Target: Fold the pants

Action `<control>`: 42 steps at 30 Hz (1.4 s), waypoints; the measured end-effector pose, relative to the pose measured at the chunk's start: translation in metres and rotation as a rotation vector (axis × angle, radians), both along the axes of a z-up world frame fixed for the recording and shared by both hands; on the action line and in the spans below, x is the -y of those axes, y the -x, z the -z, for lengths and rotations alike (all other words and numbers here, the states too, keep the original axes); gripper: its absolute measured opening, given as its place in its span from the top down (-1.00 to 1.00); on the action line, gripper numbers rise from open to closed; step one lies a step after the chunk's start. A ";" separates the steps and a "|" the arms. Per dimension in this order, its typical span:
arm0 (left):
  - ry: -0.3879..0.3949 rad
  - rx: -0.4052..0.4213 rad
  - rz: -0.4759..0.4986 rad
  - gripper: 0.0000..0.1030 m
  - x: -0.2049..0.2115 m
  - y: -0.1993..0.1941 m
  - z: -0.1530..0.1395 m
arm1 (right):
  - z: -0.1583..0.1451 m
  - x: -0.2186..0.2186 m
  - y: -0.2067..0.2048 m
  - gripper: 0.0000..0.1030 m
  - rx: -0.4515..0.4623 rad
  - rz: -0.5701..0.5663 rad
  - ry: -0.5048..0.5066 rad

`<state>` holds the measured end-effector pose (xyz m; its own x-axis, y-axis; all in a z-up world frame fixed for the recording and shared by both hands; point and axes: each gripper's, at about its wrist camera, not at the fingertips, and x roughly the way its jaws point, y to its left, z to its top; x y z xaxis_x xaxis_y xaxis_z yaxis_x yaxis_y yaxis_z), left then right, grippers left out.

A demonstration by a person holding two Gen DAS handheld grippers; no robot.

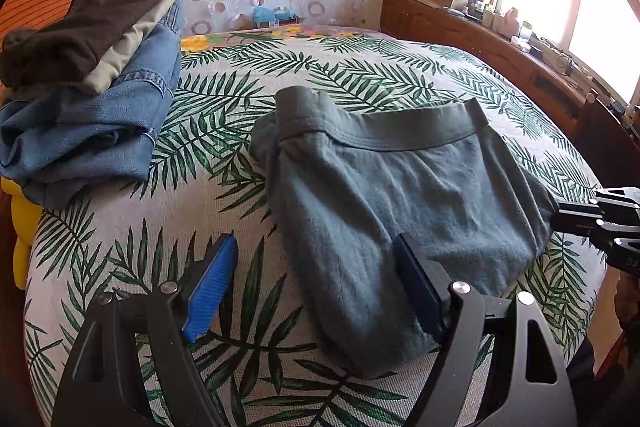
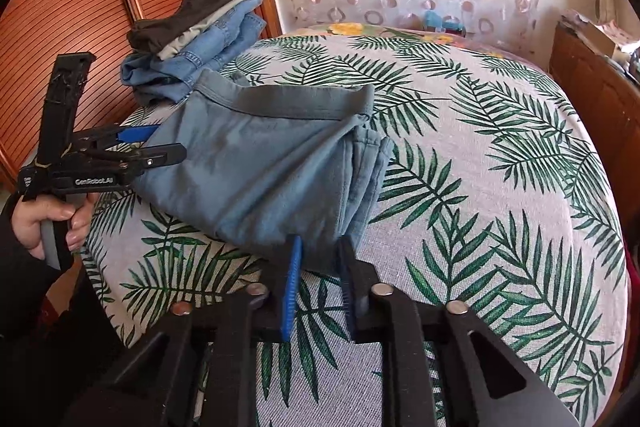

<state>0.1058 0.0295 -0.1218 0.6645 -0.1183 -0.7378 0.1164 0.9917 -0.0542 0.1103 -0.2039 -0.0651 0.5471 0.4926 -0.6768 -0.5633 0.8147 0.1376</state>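
Grey-blue pants (image 1: 400,195) lie folded on the leaf-print bed cover (image 1: 192,195), waistband toward the far side. My left gripper (image 1: 314,241) is open at their near left corner, one blue pad on the fabric and the other over the bare cover. From the right wrist view the same pants (image 2: 260,179) fill the middle, with layered edges at their right side. My right gripper (image 2: 320,241) is shut on their near edge, cloth pinched between the pads. In the left wrist view, the right gripper (image 1: 560,215) touches the pants' right edge. The left gripper (image 2: 168,141) is held by a hand (image 2: 52,219).
A pile of folded clothes (image 1: 88,131), jeans under grey and dark pieces, sits at the bed's far left corner (image 2: 200,55). A slatted wooden door (image 2: 60,7) stands behind it. A cluttered wooden cabinet (image 1: 480,43) runs along the right under the window.
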 end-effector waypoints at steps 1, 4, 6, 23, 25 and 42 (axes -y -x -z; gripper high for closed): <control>0.001 -0.001 0.000 -0.56 0.000 0.000 0.000 | 0.000 0.001 0.001 0.90 0.005 0.000 0.002; 0.005 -0.002 -0.001 -0.57 0.000 0.000 0.000 | -0.002 0.005 0.006 0.94 0.034 0.006 0.011; 0.012 -0.004 -0.001 -0.57 0.000 0.000 0.000 | -0.004 0.013 0.008 0.95 0.041 0.016 -0.005; 0.017 -0.005 -0.003 -0.57 -0.001 0.001 0.000 | -0.020 0.019 0.012 0.91 0.074 0.035 0.000; 0.013 0.003 -0.007 -0.57 -0.001 0.003 -0.001 | -0.019 0.015 0.007 0.84 0.064 0.040 -0.001; 0.102 0.052 0.074 0.37 0.009 0.049 -0.004 | 0.005 -0.002 -0.008 0.32 -0.007 0.040 -0.006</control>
